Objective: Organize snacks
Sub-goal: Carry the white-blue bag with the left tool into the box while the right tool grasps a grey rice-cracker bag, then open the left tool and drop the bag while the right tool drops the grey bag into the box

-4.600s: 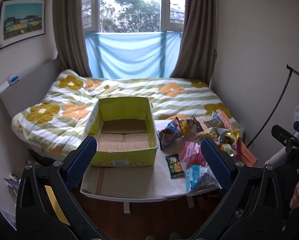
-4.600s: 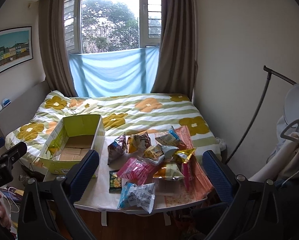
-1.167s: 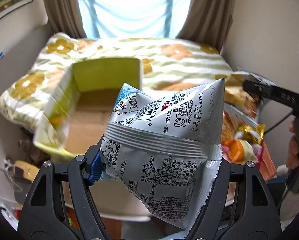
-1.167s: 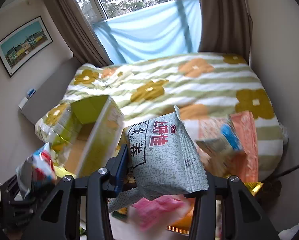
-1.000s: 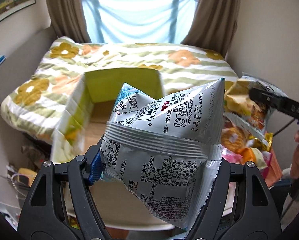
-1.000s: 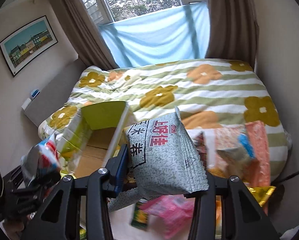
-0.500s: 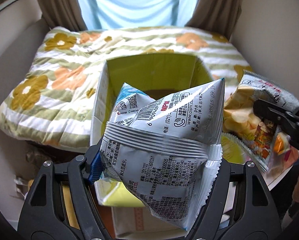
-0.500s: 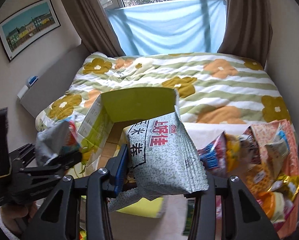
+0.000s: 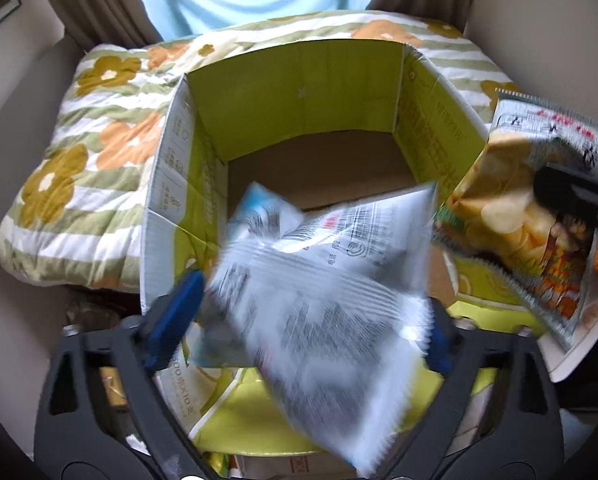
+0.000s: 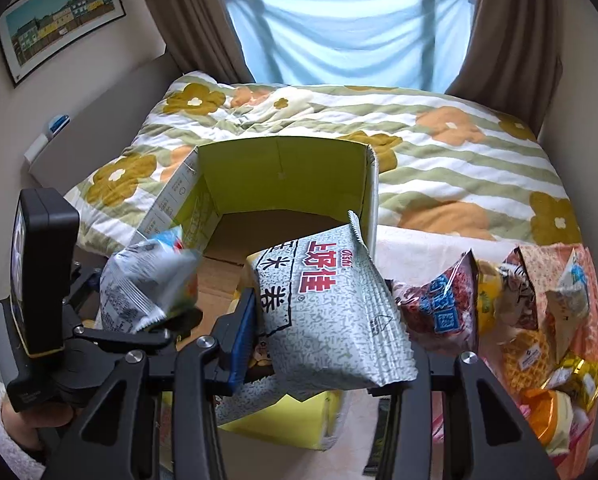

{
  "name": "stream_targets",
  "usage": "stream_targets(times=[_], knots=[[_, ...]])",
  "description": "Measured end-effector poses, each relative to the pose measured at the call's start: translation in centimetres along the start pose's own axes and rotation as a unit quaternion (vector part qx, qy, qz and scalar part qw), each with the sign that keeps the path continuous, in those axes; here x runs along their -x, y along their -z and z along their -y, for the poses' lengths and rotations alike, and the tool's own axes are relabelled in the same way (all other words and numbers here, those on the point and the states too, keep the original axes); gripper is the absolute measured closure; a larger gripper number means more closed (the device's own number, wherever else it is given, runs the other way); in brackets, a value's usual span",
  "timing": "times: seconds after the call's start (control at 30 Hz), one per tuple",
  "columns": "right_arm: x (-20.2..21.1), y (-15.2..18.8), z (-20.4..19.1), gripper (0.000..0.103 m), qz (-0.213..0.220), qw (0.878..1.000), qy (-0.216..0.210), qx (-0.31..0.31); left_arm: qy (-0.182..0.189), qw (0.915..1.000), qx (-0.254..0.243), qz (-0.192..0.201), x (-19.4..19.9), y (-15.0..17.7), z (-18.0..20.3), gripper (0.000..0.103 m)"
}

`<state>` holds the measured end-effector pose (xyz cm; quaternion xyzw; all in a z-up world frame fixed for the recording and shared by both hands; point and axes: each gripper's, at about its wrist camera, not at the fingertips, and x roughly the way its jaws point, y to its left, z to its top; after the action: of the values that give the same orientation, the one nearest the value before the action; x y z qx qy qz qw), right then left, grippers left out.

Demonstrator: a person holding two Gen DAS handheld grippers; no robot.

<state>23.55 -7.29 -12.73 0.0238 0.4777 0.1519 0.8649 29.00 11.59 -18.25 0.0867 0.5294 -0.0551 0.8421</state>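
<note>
A yellow-green cardboard box (image 9: 299,92) stands open below both grippers; it also shows in the right wrist view (image 10: 283,168). My left gripper (image 9: 299,320) has its jaws spread, and a silver-white snack bag (image 9: 331,280), blurred, tips out between them over the box; it also shows in the right wrist view (image 10: 143,280). My right gripper (image 10: 331,344) is shut on a grey-green rice cracker bag (image 10: 331,312) above the box's near right corner; the bag also shows in the left wrist view (image 9: 539,216).
Several loose snack packets (image 10: 539,320) lie on the white table (image 10: 419,244) to the right of the box. A bed with a flowered quilt (image 10: 439,140) lies behind. A wall stands at the left.
My left gripper's jaws have opened and the silver-white bag has slipped and tilted downward toward the box. Both grippers have moved closer over the box.
</note>
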Motion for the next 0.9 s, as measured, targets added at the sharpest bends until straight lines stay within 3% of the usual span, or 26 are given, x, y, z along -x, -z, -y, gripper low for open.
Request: stream_targets(times=[0.17, 0.33, 0.43, 0.63, 0.7, 0.73, 0.77, 0.9], knots=[[-0.8, -0.2, 0.7, 0.063, -0.008, 1.0, 0.002, 0.002, -0.004, 0.9999, 0.01, -0.004, 0.4, 0.4, -0.3, 0.001], [-1.9, -0.2, 0.0, 0.063, -0.021, 1.0, 0.002, 0.02, -0.006, 0.9986, 0.052, -0.001, 1.5, 1.7, -2.3, 0.001], [-2.5, -0.2, -0.4, 0.062, -0.026, 1.0, -0.004, 0.017, -0.001, 0.9965, 0.083, 0.01, 2.7, 2.6, -3.9, 0.001], [-3.5, -0.3, -2.0, 0.058, -0.028, 0.999, -0.031, 0.013, -0.012, 0.9946, 0.1, 0.026, 4.1, 3.6, -5.5, 0.001], [-3.0, -0.4, -2.6, 0.039, -0.008, 0.999, -0.052, 0.007, -0.011, 0.994, 0.104, 0.033, 4.6, 3.9, -6.0, 0.001], [-2.9, -0.4, -2.8, 0.011, 0.001, 0.998, -0.056, 0.005, -0.012, 0.9939, 0.105, 0.034, 4.8, 4.0, -6.0, 0.001], [-2.6, -0.4, -2.9, 0.0, 0.01, 0.998, -0.059, 0.002, -0.012, 0.9938, 0.105, 0.036, 5.0, 4.2, -6.1, 0.001], [-1.6, 0.3, -3.8, 0.0, 0.03, 0.999, -0.039, 0.016, -0.009, 0.9943, 0.098, 0.041, 5.4, 4.5, -6.2, 0.001]])
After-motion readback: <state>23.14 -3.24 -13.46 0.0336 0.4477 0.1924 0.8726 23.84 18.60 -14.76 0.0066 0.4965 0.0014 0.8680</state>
